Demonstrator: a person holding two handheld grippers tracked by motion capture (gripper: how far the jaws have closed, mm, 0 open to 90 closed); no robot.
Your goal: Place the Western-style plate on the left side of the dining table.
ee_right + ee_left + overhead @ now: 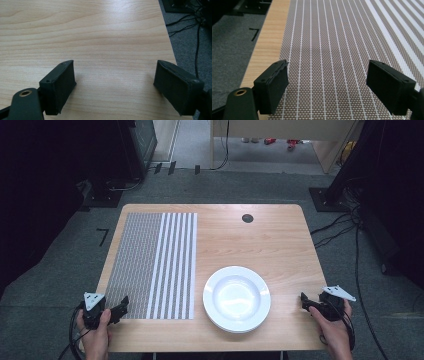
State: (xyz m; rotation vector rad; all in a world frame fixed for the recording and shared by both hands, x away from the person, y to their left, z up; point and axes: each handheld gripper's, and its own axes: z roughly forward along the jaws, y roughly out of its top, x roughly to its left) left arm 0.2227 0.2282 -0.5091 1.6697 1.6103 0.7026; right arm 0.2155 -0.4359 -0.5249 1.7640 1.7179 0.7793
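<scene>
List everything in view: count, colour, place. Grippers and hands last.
placemat: 1, brown-grey weave with white stripes, flat on the left half of the table
plate: 1, white, deep, on the table right of the placemat, near the front edge
table: 1, light wood, centre of the high view
grommet hole: 1, dark, round, in the tabletop near the far edge
cables: several, black, on the grey floor right of the table
left gripper: 1, black, jaws open, over the placemat's near left corner
right gripper: 1, black, jaws open, over bare table at the front right
hands: 2, one on each gripper, at the bottom edge
</scene>
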